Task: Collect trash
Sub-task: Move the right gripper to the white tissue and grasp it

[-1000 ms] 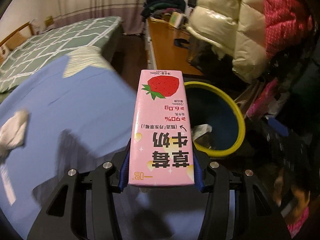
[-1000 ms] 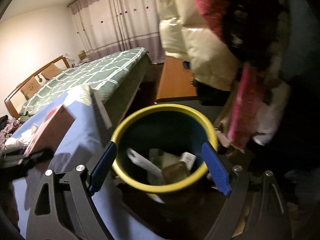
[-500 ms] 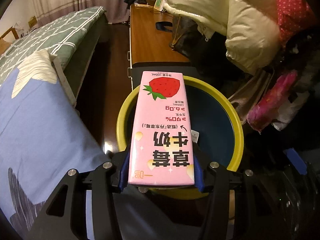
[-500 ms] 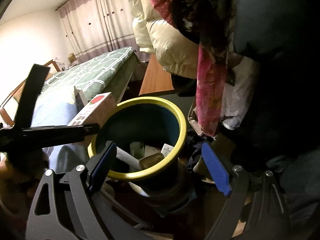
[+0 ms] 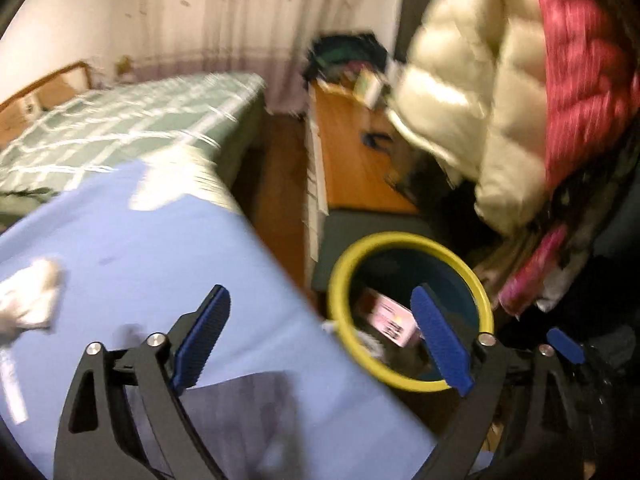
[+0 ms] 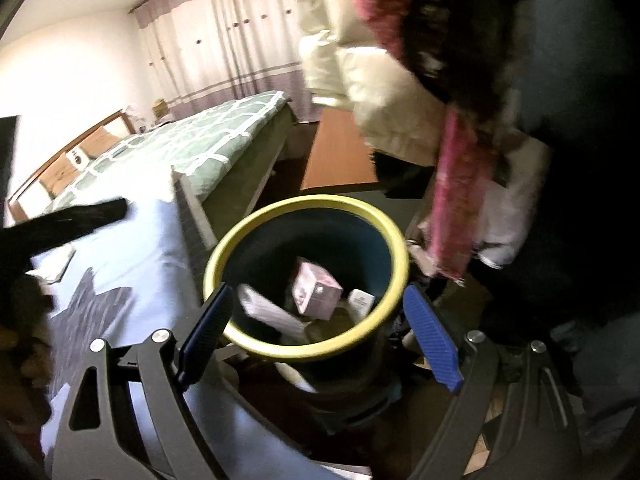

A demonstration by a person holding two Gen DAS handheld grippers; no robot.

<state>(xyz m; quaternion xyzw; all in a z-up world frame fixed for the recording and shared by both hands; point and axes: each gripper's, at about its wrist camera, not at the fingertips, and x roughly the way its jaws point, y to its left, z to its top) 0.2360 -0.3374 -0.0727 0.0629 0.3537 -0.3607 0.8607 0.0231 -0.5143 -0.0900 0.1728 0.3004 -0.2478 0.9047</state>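
The pink strawberry milk carton [image 6: 316,291] lay inside the yellow-rimmed bin [image 6: 256,342], tilted on top of the other rubbish, beside a small white packet [image 6: 361,301] and a pale flat wrapper [image 6: 269,312]. In the left wrist view we could see the same carton [image 5: 390,318] through the mouth of the bin [image 5: 340,276], partly hidden behind one blue pad.

Our left gripper [image 5: 320,338] was spread wide with nothing between its pads, hanging over the edge of the blue sheet [image 5: 160,260] with the bin just beside it. Our right gripper [image 6: 316,334] was likewise released and held nothing, poised directly above the bin's near rim.

On the blue sheet, a crumpled white tissue [image 5: 30,300] sat well apart from the bin, toward the left edge of the left wrist view; we judged it the likeliest next piece of trash. Beyond lay the green checked bed [image 5: 120,128], an orange wooden desk [image 5: 356,168], and cream and red down jackets [image 5: 472,92] hanging close over the bin.

We judged the main risks to be these. The left view was smeared by motion, so a hurried reach for the tissue could close on the sheet rather than the tissue and drag the fabric. The tissue is light and soft, so a loose pinch might drop it short of the bin. The hanging jackets crowd the bin's far side, and a gripper swung wide could snag them or knock the bin over.
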